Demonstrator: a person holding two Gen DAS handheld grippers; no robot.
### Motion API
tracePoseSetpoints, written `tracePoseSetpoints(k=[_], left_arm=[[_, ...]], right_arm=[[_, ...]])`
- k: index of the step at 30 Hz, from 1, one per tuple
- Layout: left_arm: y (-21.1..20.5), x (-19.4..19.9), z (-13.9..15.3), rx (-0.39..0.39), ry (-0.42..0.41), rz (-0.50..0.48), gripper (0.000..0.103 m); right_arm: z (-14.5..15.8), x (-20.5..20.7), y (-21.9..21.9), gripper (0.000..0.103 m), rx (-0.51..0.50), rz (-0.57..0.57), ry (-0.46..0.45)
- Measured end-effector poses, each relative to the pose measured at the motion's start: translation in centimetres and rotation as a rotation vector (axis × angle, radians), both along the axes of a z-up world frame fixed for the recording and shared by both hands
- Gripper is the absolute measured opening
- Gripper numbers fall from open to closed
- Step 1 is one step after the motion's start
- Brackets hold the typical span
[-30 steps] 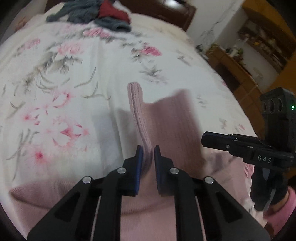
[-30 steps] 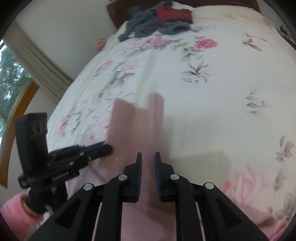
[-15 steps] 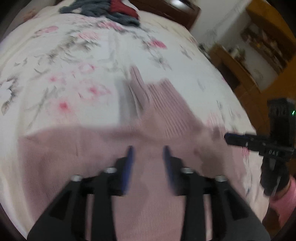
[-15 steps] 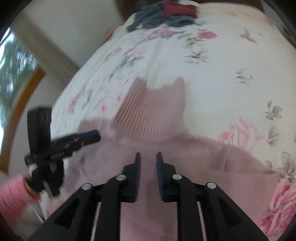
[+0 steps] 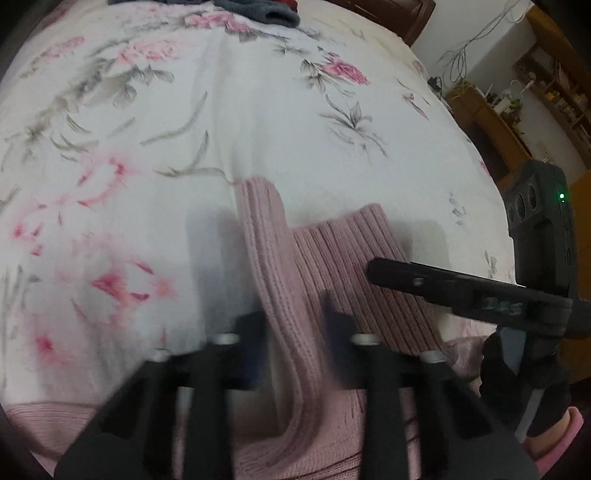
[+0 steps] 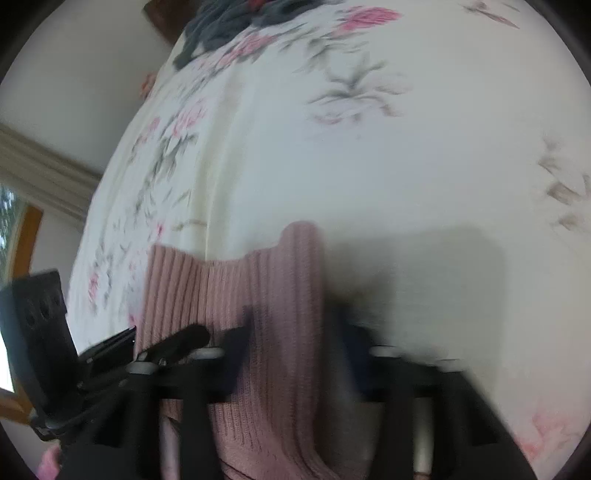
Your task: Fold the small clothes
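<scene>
Bedspread [image 5: 280, 122]: white, printed with pink flowers and grey leaves.
Headboard [image 5: 384, 11]: dark wood, at the bedspread's far edge.
Wooden shelves [image 5: 546, 85]: beyond the bedspread's right side.
Window frame [image 6: 26, 236]: off the bedspread's left side.

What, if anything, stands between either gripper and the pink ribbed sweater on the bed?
Nothing visible does. The pink sweater already runs up between the fingers of the left gripper, and likewise the right gripper. The dark clothes pile lies far off on the floral bedspread.
</scene>
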State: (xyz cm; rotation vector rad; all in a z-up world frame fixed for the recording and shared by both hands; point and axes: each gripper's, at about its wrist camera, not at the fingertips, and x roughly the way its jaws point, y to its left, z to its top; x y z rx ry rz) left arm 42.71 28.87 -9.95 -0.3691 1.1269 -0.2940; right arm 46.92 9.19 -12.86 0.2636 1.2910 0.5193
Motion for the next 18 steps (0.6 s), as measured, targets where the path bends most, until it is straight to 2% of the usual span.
tracePoseSetpoints(k=[1, 6, 10, 13, 18], left_arm=[[0.2, -0.3, 0.1, -0.001, -0.015, 0.001, 0.010], [1.2, -3.3, 2.4, -0.098, -0.107, -0.008, 0.007], [0.8, -7.5, 5.2, -0.099, -0.196, -0.076, 0.008], [0.2, -11.4, 5.8, -0.095, -0.210, -0.144, 0.010], [0.4, -16.2, 4.6, -0.057, -0.178, -0.207, 0.019]], right_arm=[[0.2, -0.5, 0.0, 0.013, 0.030, 0.012, -0.003], [4.4, -4.5, -1.1, 0.012, 0.086, 0.057, -0.122], [7.7, -8.8, -2.0, 0.012, 0.104, 0.138, -0.183], [8.8, -12.6, -2.7, 0.012, 0.096, 0.201, -0.188], [8.5, -17.2, -3.7, 0.013, 0.053, 0.263, -0.170]])
